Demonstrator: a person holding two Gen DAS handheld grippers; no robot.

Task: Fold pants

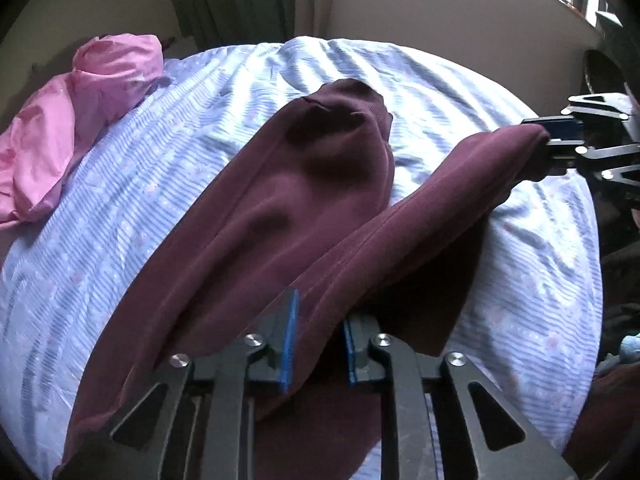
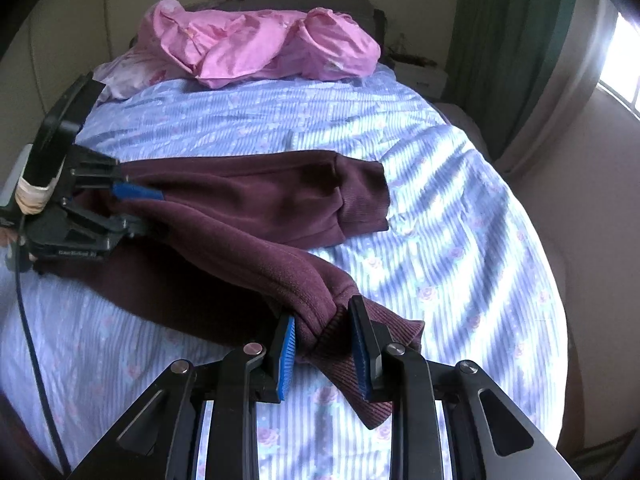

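Striped bed carried maroon pants.
Left gripper and right gripper each pinched one leg, lifting it for folding.

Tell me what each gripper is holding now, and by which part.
Both hold the maroon pants. The right gripper pinches the ribbed cuff of one leg; the left gripper grips the fabric at the other end, apparently near the waist.

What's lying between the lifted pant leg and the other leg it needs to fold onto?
Nothing visible. Only striped bedsheet lies between the leg held by the right tool and the flat leg. The pink cloth sits farther off.
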